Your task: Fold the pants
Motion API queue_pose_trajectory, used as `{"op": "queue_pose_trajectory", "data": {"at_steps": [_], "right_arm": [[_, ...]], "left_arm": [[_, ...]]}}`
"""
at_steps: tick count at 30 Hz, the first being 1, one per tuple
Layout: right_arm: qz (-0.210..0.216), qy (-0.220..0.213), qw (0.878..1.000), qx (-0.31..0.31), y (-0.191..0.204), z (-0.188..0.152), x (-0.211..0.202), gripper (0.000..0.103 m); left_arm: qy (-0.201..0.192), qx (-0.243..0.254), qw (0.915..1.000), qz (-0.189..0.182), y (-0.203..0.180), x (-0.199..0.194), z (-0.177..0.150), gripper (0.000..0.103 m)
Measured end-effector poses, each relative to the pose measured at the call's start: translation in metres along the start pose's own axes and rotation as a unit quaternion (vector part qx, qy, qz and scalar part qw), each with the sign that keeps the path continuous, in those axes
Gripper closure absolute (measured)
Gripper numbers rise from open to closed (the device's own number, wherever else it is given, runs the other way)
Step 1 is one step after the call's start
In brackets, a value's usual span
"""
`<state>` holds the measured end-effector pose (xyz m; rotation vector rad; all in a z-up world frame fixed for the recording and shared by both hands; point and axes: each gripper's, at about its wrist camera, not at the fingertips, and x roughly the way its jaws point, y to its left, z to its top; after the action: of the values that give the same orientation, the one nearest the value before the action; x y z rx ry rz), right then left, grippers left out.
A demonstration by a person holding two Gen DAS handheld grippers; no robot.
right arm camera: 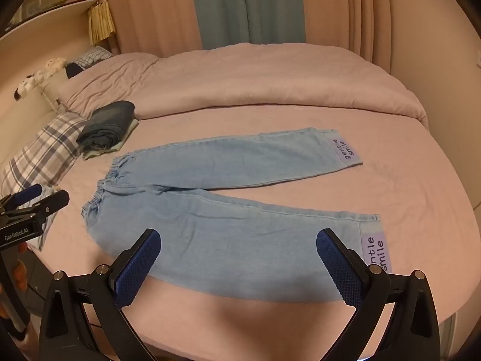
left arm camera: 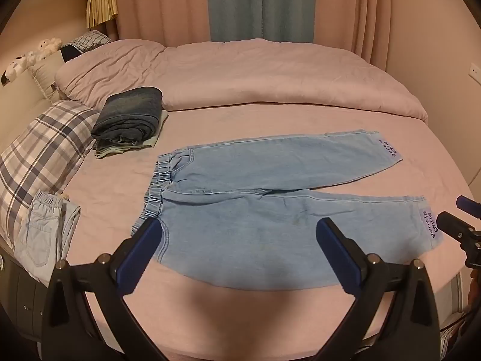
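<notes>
I see a pair of light blue pants (left arm camera: 270,198) spread flat on a pink bed (left arm camera: 270,120), near its front edge. Their long axis runs left to right across my view: the elastic waistband (left arm camera: 157,180) points left, toward a plaid pillow (left arm camera: 39,150), and the two cuffs, each with a lilac label, point right. The legs splay apart slightly, the far leg angling away from the near one.

My left gripper (left arm camera: 237,240) hovers over the near leg close to the waistband end, jaws released and spread wide, holding nothing. My right gripper (right arm camera: 239,251) hovers over the same leg nearer the cuff (right arm camera: 375,249), jaws likewise released and empty.

What I judge could go wrong: the fabric lies flat against the sheet, so the jaws might pinch the bedsheet along with the denim, or catch only one layer, leaving the fold lopsided. Because the legs diverge, laying one over the other may leave the cuffs misaligned. A stack of folded dark clothes (left arm camera: 129,117) sits beyond the waistband; dragging the pants that way could disturb it.
</notes>
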<state>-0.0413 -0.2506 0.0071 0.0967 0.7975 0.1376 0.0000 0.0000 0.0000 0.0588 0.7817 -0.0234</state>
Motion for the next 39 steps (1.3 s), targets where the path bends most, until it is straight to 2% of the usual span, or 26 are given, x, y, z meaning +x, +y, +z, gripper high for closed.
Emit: {"op": "queue_pose_trajectory", "data": {"at_steps": [39], "right_arm": [[0.002, -0.001, 1.0, 0.001, 0.0037, -0.0044, 0.0012, 0.0]], "left_arm": [[0.001, 0.004, 1.0, -0.003, -0.0044, 0.0005, 0.003, 0.0]]}}
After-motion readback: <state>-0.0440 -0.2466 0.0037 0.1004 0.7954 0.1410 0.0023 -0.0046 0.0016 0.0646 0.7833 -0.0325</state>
